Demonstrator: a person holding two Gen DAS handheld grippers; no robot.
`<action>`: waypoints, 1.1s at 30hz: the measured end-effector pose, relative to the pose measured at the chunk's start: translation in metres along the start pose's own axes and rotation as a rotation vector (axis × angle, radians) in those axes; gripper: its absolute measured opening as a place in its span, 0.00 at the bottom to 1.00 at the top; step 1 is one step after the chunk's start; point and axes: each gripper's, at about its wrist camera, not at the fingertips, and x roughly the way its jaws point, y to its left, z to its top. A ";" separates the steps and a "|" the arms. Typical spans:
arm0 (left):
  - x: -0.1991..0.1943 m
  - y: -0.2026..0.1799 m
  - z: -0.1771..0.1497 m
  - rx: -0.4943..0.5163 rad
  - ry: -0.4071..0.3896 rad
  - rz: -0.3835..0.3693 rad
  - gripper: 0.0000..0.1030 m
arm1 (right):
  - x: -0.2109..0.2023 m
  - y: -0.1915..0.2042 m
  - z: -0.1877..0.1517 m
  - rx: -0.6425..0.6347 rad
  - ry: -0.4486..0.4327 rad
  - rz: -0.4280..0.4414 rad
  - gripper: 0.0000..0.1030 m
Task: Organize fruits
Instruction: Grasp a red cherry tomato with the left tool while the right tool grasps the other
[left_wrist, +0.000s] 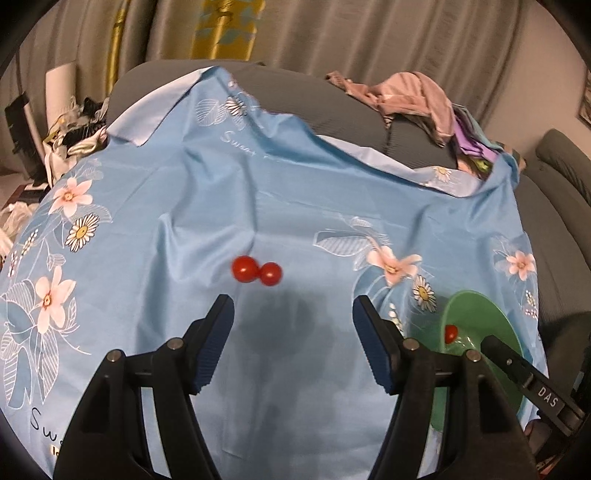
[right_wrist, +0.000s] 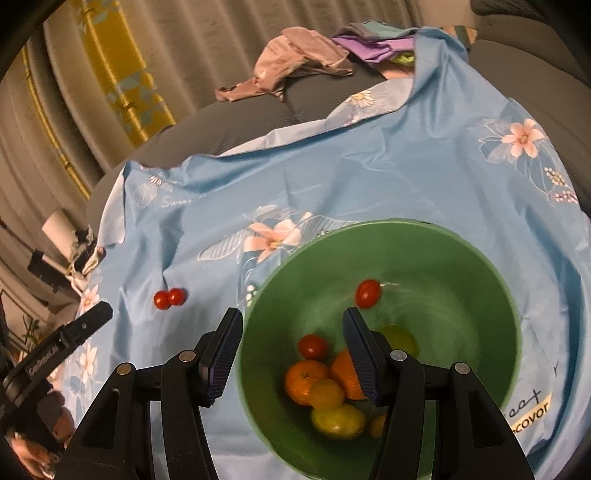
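Observation:
Two red cherry tomatoes (left_wrist: 256, 271) lie touching on the blue flowered cloth (left_wrist: 258, 192), just beyond my left gripper (left_wrist: 294, 306), which is open and empty. My right gripper (right_wrist: 292, 317) hangs open above the near left rim of the green bowl (right_wrist: 388, 223), with nothing between its pads. In the bowl lie oranges (right_wrist: 306, 380), yellow lemons (right_wrist: 338, 421) and a tomato (right_wrist: 312, 346). Another tomato (right_wrist: 368, 293) shows blurred on the bowl's inner wall. The same two loose tomatoes (right_wrist: 169, 298) appear left of the bowl in the right wrist view.
The cloth covers a grey sofa (left_wrist: 332, 103). Crumpled clothes (left_wrist: 413, 96) are piled at the back right. Bags and clutter (left_wrist: 74, 129) stand off the left edge. A hand (right_wrist: 55, 424) holds the left gripper's handle at lower left.

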 end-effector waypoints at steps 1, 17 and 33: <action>0.001 0.003 0.000 -0.010 0.003 -0.002 0.65 | 0.001 0.002 -0.001 0.000 0.001 -0.001 0.55; 0.019 0.034 0.004 -0.084 0.037 0.056 0.65 | 0.025 0.056 -0.009 -0.120 0.021 0.082 0.55; 0.030 0.064 0.017 -0.163 0.023 0.039 0.63 | 0.063 0.099 0.018 -0.158 0.107 0.161 0.54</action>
